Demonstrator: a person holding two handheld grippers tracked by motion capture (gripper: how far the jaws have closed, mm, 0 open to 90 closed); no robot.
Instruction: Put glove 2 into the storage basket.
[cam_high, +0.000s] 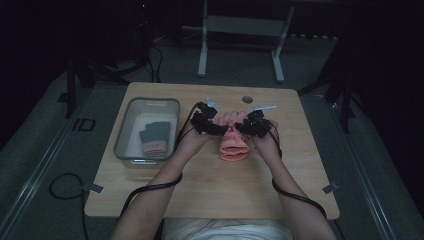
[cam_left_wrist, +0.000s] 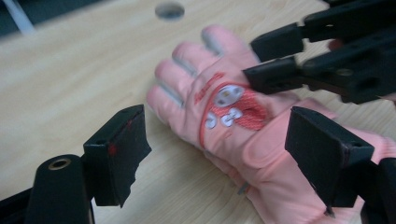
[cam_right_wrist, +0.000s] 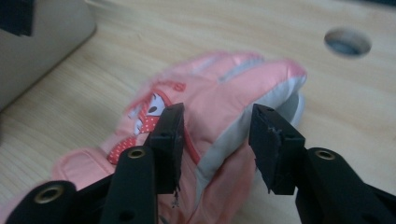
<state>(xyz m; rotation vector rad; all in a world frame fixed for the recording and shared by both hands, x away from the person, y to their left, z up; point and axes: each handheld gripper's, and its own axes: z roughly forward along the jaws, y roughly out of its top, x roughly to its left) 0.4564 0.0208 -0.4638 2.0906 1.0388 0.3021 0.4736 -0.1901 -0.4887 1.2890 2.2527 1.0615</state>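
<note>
A pink glove (cam_high: 233, 144) with a red and white patch lies flat in the middle of the wooden table (cam_high: 210, 185), fingers pointing away from the person. My left gripper (cam_high: 220, 129) hovers at its left side; in the left gripper view (cam_left_wrist: 219, 154) the jaws stand wide apart over the glove's (cam_left_wrist: 205, 93) wrist part without pressing it. My right gripper (cam_high: 241, 128) is at the glove's right side. In the right gripper view (cam_right_wrist: 217, 135) its jaws straddle the glove's (cam_right_wrist: 219, 93) grey-trimmed edge, apart from each other, gripping nothing. The right gripper (cam_left_wrist: 261, 60) also reaches over the glove's fingers.
A clear plastic bin (cam_high: 131, 107) stands at the table's left with dark and pink folded gloves (cam_high: 154, 139) inside; its wall (cam_right_wrist: 42, 37) is close by. A round cable hole (cam_high: 247, 99) sits near the far edge. Cables trail back from both grippers.
</note>
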